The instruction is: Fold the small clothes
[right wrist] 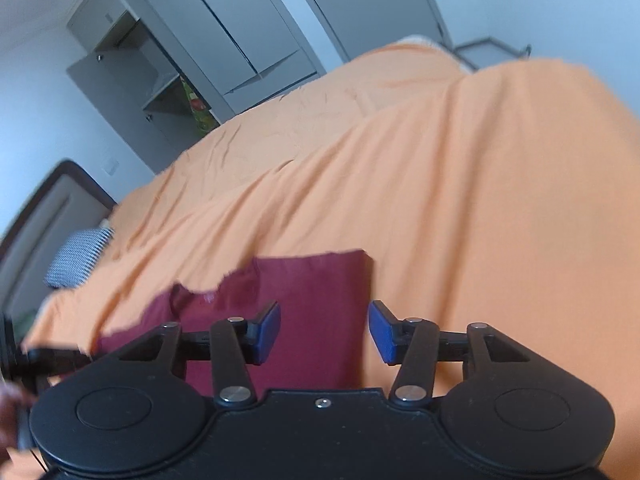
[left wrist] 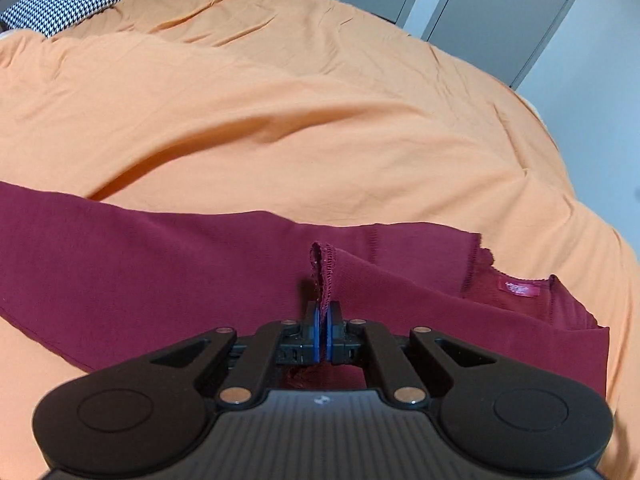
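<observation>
left gripper pinches a hem, right gripper gapes over the cloth

a dark red garment (left wrist: 168, 264) lies spread across an orange bedspread (left wrist: 304, 120), running from the left edge of the left wrist view to the lower right. a pink label (left wrist: 519, 289) shows near its right end, just inside a scalloped edge. the cloth is mostly flat, with a few soft folds toward that end.

the left gripper (left wrist: 325, 320) has its two blue pads (left wrist: 318, 334) pressed together on a stitched hem of the garment — the pinched edge stands up in a narrow ridge just beyond the fingertips, and more red cloth shows beneath the gripper body.

the right gripper (right wrist: 324, 330) has its fingers spread wide, the blue pads (right wrist: 267, 334) well apart with nothing between them. it sits above one squared end of the same garment; the red cloth fills the gap under the left finger and stops just short of the right finger, where the orange bedspread begins. this view is tilted and somewhat blurred, so i cannot tell whether the fingertips touch the fabric.

at the far left of the right wrist view a dark piece of the other gripper and a bit of a hand (right wrist: 12, 408) show at the edge.

further back — a black and white patterned pillow (left wrist: 60, 4) rests at the head of the bed, and grey wardrobe doors (right wrist: 248, 36) stand against the wall, one part open onto shelves.
</observation>
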Motion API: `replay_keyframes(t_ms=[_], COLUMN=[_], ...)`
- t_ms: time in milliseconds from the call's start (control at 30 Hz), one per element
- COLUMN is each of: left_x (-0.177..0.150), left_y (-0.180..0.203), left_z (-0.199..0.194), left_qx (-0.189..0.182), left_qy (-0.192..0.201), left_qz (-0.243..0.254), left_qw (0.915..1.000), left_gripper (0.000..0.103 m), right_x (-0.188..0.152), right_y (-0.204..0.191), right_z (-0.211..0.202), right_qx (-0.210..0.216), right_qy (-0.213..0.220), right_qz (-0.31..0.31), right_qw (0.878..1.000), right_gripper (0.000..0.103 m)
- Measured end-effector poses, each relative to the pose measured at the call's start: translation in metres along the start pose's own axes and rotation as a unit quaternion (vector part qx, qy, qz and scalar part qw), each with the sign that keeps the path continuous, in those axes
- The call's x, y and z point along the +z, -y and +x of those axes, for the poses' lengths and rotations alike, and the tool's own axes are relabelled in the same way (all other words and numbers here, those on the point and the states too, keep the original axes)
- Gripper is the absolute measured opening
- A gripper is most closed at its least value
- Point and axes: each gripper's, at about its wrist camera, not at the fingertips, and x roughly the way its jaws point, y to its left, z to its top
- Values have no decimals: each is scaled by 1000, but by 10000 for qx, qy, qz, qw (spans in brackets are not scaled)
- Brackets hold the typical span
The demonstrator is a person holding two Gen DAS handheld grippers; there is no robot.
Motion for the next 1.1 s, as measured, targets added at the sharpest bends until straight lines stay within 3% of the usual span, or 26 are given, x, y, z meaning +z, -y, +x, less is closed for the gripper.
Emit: replay_keyframes(t_ms=[200, 267, 333, 400, 500, 533, 567, 633, 700, 800, 867, 1033, 1100], left_x=[1, -2, -5, -5, -6, -6, -6, -6, -8, -10, -11, -12, -12], left_y=[-8, -8, -6, -1, 7, 6, 4, -1, -8, -14, -13, -7, -6], left_z=[7, 13, 14, 19, 27, 27, 25, 17, 12, 15, 18, 23, 21], left_qx=[155, 111, 34, -59, 109, 127, 134, 127, 4, -66, -68, -43, -26], left_qy=[-82, -188, -254, -315, -339, -311, -275, -137, -56, -145, -174, -212, -185], left_qz=[-38, -29, 38, 90, 301, 288, 252, 128, -29, -129, -83, 74, 129], left_qw=[9998, 9998, 9997, 9994, 9989, 9990, 9992, 9997, 10000, 9998, 9998, 9997, 9997], left_gripper=[2, 2, 3, 5, 9, 12, 18, 31, 42, 42, 42, 42, 42], right_x=[21, 23, 29, 31, 25, 22, 19, 5, -14, -32, -37, -32, -34], right_y=[22, 24, 24, 28, 20, 15, 12, 9, 8, 13, 15, 17, 11], right_z=[82, 99, 97, 93, 90, 80, 71, 59, 56, 54, 57, 46, 51], right_qx=[-198, -89, -554, -647, -771, -740, -686, -602, -635, -517, -364, -654, -794], right_qy=[-494, -790, -595, -534, -763, -684, -615, -788, -1064, -1249, -1414, -1139, -1313], right_qz=[488, 360, 229, 269, -1, -74, -105, -43, -129, 5, 173, 361, 161], right_qw=[9974, 9962, 9964, 9961, 9941, 9949, 9957, 9951, 9922, 9908, 9891, 9907, 9880], right_gripper=[43, 5, 4, 5, 17, 22, 39, 60, 56, 39, 7, 6, 14])
